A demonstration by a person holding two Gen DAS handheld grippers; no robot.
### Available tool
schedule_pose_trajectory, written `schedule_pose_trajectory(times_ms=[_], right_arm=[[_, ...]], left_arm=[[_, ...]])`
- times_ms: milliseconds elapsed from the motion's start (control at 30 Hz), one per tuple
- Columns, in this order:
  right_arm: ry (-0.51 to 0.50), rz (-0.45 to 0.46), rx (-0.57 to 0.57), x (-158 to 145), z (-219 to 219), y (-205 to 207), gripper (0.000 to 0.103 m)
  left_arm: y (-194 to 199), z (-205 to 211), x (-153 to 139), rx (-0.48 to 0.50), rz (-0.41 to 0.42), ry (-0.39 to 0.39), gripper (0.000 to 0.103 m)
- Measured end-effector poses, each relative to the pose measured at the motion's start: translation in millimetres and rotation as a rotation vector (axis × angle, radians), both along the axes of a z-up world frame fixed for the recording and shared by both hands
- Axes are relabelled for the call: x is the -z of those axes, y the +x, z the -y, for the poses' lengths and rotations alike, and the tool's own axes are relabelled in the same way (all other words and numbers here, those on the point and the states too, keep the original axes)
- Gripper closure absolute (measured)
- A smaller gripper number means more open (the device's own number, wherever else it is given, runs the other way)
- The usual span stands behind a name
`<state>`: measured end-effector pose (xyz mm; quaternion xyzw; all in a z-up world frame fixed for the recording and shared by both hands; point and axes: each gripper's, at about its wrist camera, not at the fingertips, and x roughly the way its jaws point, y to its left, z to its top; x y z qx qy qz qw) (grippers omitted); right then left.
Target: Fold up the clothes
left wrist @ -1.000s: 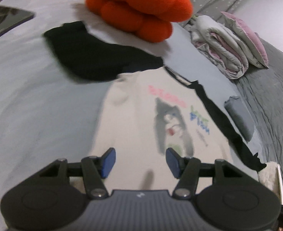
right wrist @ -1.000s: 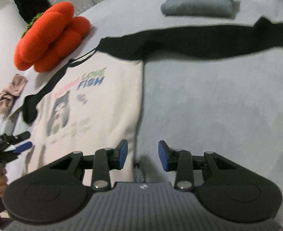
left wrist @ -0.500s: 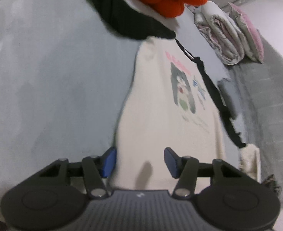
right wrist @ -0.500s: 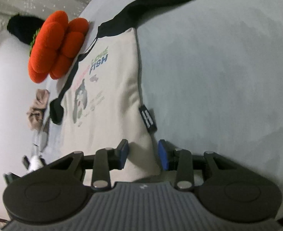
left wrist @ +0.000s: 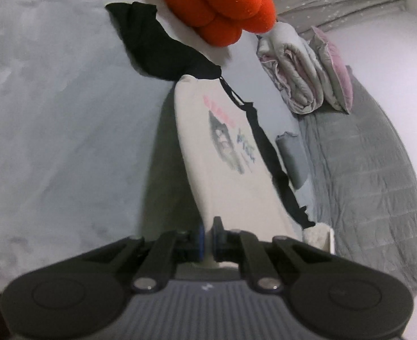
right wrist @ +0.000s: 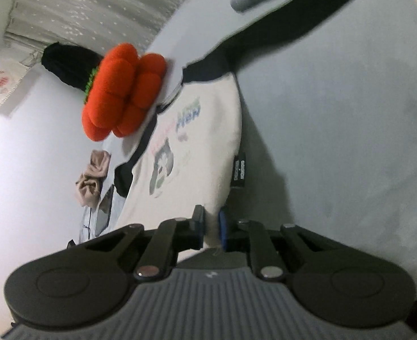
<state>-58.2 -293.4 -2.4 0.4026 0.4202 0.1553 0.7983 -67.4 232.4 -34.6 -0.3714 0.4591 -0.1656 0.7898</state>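
Note:
A cream sweatshirt with black sleeves and a cat print lies on the pale grey bed, its hem end lifted off the sheet. My left gripper is shut on one hem corner, with the cloth pinched between its blue pads. In the right wrist view the same sweatshirt rises to my right gripper, whose jaws are closing with the other hem corner pressed between them. A black label hangs at that side seam. One black sleeve stretches away across the bed.
An orange plush cushion sits beyond the collar. A folded quilt, a pink-edged pillow and a small folded grey garment lie on the right, beside a grey blanket. A beige cloth and a tablet lie far left.
Both grippers went from open above the hem to pinched on its corners. The hem has come up off the bed and the views have rolled.

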Motion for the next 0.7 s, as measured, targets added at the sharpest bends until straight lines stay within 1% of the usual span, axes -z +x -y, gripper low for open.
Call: schedule_pose_trajectory(times_ms=[100,167,200,267,300,400,467,500,533,567,600,633,700], right_arm=[[-0.067,-0.008,-0.009,2,-6,4,0.09],[-0.137,-0.046,-0.023,14,-14,9,0.09],[-0.17,-0.07,-0.033,22,-18,12,0.09],[-0.243,-0.116,-0.054,37,-27,17,0.09],[-0.263,-0.12,-0.061,39,-29,17,0.09],[-0.306,-0.117,-0.084,42,-32,17,0.089],[-0.342,-0.115,-0.104,37,-34,18,0.087],[-0.358,-0.113,-0.112,34,-34,19,0.083],[-0.374,-0.111,-0.12,32,-35,19,0.08],[-0.385,-0.109,-0.125,29,-36,20,0.079],[-0.393,-0.105,-0.127,27,-36,20,0.079],[-0.4,-0.101,-0.127,24,-35,21,0.078],[-0.421,-0.087,-0.125,18,-37,23,0.076]], left_arm=[[4,8,13,0.03,-0.038,0.116,0.098],[7,18,32,0.055,-0.083,0.205,0.097],[9,22,40,0.067,-0.101,0.238,0.097],[9,26,47,0.077,-0.09,0.26,0.097],[9,26,45,0.082,-0.081,0.264,0.097],[10,22,40,0.094,-0.068,0.284,0.094],[12,18,36,0.087,-0.065,0.295,0.093],[13,16,34,0.082,-0.063,0.298,0.09],[13,15,33,0.075,-0.06,0.3,0.084],[14,12,31,0.062,-0.051,0.3,0.079],[14,9,27,0.048,-0.04,0.302,0.068],[16,7,23,0.034,-0.028,0.307,0.062],[22,1,15,0.007,-0.007,0.324,0.059]])
